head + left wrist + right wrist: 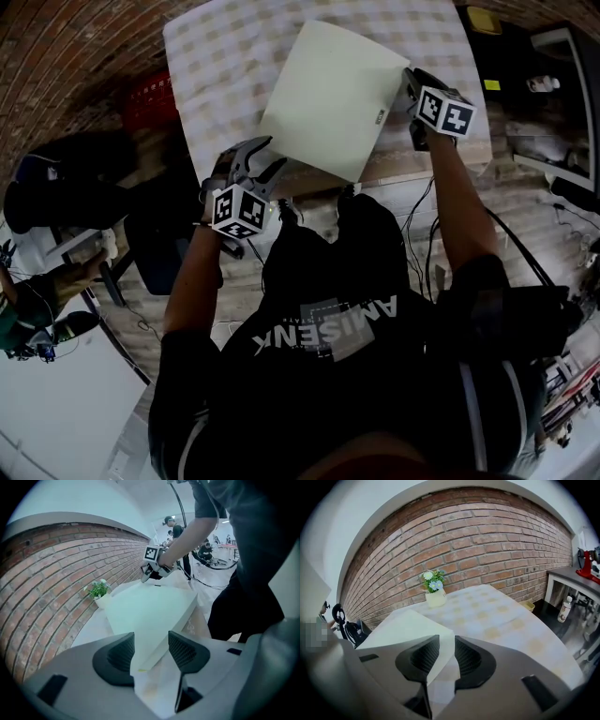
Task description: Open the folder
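Observation:
A pale cream folder [328, 94] lies closed on the checked table [225, 56], its near corner hanging over the front edge. My left gripper [267, 157] is at the folder's near left corner. In the left gripper view its jaws [151, 651] stand open, with the folder [150, 611] corner between the pads and not pressed. My right gripper [409, 82] is at the folder's right corner. In the right gripper view its jaws [446, 656] are nearly together, with the folder [403, 627] corner pinched between them. The left gripper view shows the right gripper [147, 577] at the far corner.
A small white pot of flowers [435, 595] stands at the table's back by the brick wall. A red crate [150, 98] sits on the floor left of the table. To the right are a yellow box [528, 605], a bottle [565, 609] and a white side table [567, 576].

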A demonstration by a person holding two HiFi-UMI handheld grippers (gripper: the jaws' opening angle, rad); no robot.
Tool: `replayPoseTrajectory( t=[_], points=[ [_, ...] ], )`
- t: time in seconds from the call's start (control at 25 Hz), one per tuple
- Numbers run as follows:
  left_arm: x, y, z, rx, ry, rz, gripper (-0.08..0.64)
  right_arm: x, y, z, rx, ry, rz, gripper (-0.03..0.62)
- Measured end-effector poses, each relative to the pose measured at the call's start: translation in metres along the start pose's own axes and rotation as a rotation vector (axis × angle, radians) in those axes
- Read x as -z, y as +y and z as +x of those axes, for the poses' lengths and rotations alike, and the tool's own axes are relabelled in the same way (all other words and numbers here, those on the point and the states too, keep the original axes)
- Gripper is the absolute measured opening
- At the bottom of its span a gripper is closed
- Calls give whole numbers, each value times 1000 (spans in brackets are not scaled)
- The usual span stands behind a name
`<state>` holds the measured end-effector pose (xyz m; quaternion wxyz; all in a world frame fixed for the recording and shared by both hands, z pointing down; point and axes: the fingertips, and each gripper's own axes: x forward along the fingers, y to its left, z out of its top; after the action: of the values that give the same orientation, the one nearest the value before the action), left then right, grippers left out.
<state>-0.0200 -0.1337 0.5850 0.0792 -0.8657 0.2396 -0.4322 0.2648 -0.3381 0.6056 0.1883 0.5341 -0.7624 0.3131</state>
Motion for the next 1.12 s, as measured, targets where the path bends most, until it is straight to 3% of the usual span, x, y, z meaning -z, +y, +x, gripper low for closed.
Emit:
replayPoseTrajectory(
  t=[0.28,0.76,1.12],
  points=[
    [11,10,3,-58,104,102,221,2,-1,0,10,-9,4,130],
    [-1,11,8,-94,109,251,221,2,2,1,21,-10,-15,115],
    [-8,5,12,-79,126,380,221,2,3,1,13,-14,1,104]
  ],
)
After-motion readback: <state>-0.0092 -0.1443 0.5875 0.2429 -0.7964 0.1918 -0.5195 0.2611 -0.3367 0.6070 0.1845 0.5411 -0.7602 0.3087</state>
